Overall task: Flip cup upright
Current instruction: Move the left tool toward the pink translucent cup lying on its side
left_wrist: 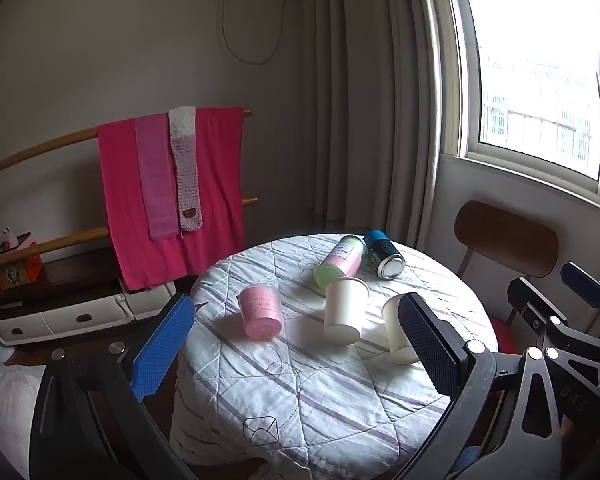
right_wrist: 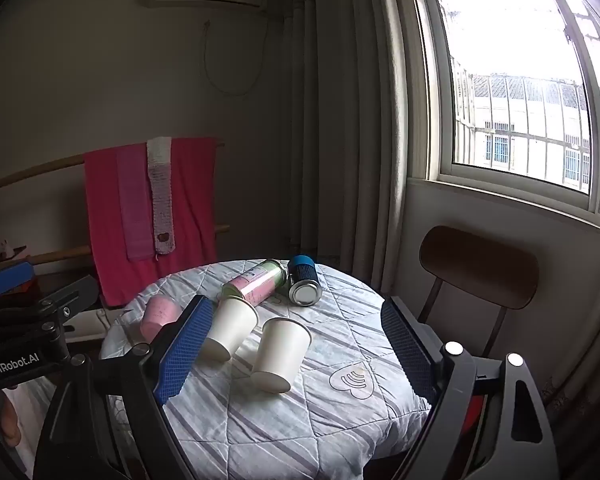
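Observation:
Three cups stand upright on the round quilted table (left_wrist: 300,380): a pink cup (left_wrist: 260,311), a white paper cup (left_wrist: 345,311) and a second white paper cup (left_wrist: 398,332), partly hidden by my left gripper's right finger. In the right wrist view the pink cup (right_wrist: 159,316) is at left, the white cups (right_wrist: 230,331) (right_wrist: 281,354) in the middle. My left gripper (left_wrist: 296,328) is open and empty, held above the table's near side. My right gripper (right_wrist: 296,344) is open and empty, framing the nearer white cup.
A pink-and-green can (left_wrist: 340,261) and a blue-topped metal can (left_wrist: 384,254) lie on their sides at the table's far edge. A brown chair (left_wrist: 506,238) stands at the right by the window. A rack with pink towels (left_wrist: 172,192) stands at the left.

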